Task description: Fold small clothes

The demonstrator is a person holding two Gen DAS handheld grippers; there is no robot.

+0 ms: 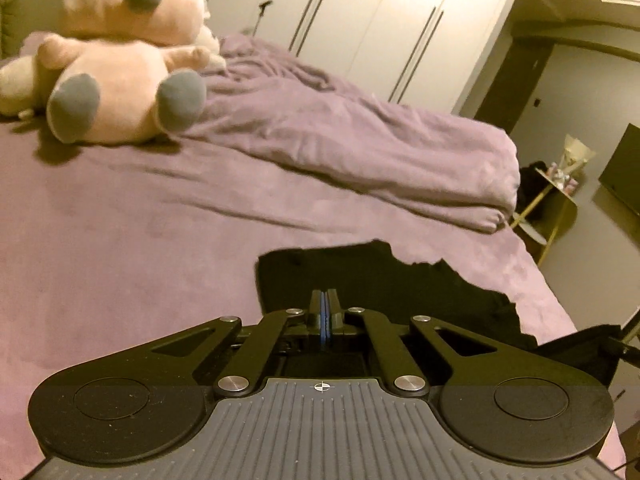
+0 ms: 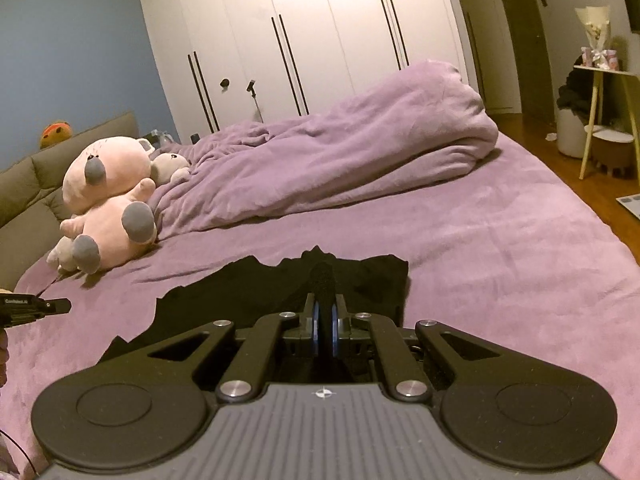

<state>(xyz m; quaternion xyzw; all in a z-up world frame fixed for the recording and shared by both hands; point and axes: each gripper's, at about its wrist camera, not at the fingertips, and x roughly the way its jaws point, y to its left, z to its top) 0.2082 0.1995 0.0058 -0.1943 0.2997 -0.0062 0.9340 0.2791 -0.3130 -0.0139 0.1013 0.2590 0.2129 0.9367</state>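
The fold was judged barely begun — a black garment (image 2: 280, 300) lay mostly spread on the purple bed (image 2: 500, 260), its far edge ragged, no tidy fold to be seen. The right tongs (image 2: 324, 312) were clamped on a bunched ridge of that cloth. The left tongs (image 1: 325, 312) were pressed together over the garment's edge; whether fabric was caught there could not be told. Both were pointed forward and somewhat downward — side by side above the cloth.
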